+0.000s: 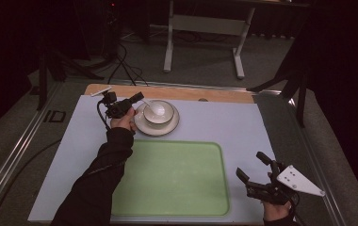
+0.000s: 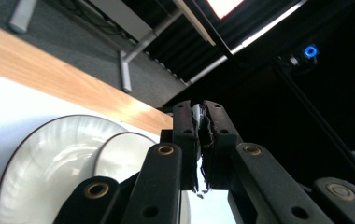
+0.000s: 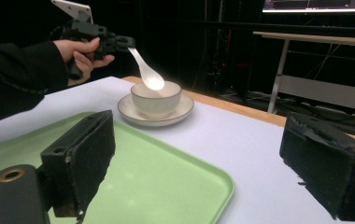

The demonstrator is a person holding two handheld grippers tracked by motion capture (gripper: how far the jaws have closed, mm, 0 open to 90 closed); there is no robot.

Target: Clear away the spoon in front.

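Dim room, pale counter: left fingers pinch a spoon by its handle tip above the bowl, so it could swivel or slip and chip it; right fingers gape, empty.

Recording lab, black curtains, tripod legs, floor cables

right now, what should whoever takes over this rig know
Left claw: shut on the white spoon, holding it by the handle tip, scoop hanging just above the bowl.
Right claw: open, holding nothing, at the table's near right corner.
Bowl sits on its saucer beyond the green tray.
Done: spoon gripped and lifted.
Left: probably set the spoon down, perhaps on the tray.
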